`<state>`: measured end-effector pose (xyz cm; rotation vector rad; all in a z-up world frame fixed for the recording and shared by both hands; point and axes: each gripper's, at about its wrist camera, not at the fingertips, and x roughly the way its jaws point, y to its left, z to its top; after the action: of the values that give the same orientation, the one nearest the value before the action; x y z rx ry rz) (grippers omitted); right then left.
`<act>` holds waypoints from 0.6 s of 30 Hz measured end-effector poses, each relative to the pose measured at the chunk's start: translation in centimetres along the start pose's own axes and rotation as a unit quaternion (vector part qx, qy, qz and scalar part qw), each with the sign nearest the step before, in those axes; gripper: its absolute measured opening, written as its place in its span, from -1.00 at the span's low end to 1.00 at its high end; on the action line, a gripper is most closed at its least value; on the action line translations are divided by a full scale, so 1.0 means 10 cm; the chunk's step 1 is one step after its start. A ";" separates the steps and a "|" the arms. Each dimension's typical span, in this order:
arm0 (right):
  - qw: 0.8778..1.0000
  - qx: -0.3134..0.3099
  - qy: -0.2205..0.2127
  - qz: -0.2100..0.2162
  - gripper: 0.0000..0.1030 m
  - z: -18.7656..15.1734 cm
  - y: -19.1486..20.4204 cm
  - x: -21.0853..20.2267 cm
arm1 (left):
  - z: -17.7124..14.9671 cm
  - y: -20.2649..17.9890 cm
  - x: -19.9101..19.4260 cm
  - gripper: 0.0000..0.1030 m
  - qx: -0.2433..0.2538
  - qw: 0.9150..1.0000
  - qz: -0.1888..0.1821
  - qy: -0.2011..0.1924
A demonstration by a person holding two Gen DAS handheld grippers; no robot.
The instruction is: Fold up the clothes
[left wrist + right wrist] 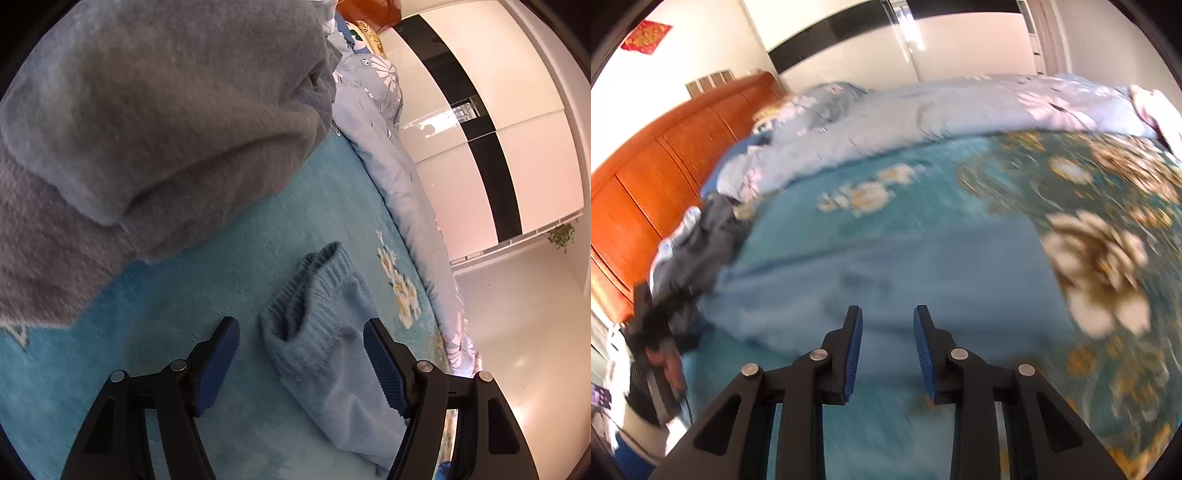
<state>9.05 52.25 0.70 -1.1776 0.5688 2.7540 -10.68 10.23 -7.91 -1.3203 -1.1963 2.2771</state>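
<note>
- Left wrist view: the left gripper (301,345) hovers with jaws wide apart and empty, over the elastic waistband of the light blue trousers (325,332) lying on the teal blanket (166,350).
- A grey sweater (147,122) fills the upper left, bunched; whether it is folded, I cannot tell.
- Right wrist view, blurred: the right gripper (888,350) has jaws apart, nothing held, above the trousers' cloth (886,273).
- A heap of clothes (698,236) waits by the wooden headboard (665,162), so most folding looks left to do.
</note>
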 end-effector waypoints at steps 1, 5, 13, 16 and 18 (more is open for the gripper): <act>1.000 0.005 0.006 -0.005 -0.40 -0.07 -0.04 -0.04 | -0.01 -0.02 0.02 0.41 -0.004 1.000 -0.006 0.004; 0.999 0.036 0.008 0.006 -0.19 -0.28 -0.22 -0.20 | -0.04 -0.05 0.14 0.40 -0.022 0.999 -0.013 0.020; 0.998 0.058 -0.028 0.022 0.40 -0.39 -0.48 -0.35 | 0.04 -0.21 0.21 0.14 -0.016 1.000 0.017 0.004; 0.997 0.062 -0.041 0.027 0.43 -0.40 -0.60 -0.38 | 0.05 -0.26 0.21 -0.05 -0.007 0.999 0.034 -0.003; 0.996 0.063 -0.047 0.032 0.67 -0.42 -0.68 -0.39 | 0.04 -0.31 0.22 -0.14 0.003 0.999 0.046 -0.010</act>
<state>16.15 57.20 -1.18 -1.0156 0.7700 2.7613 -12.77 13.18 -6.82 -1.3796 -1.1581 2.3607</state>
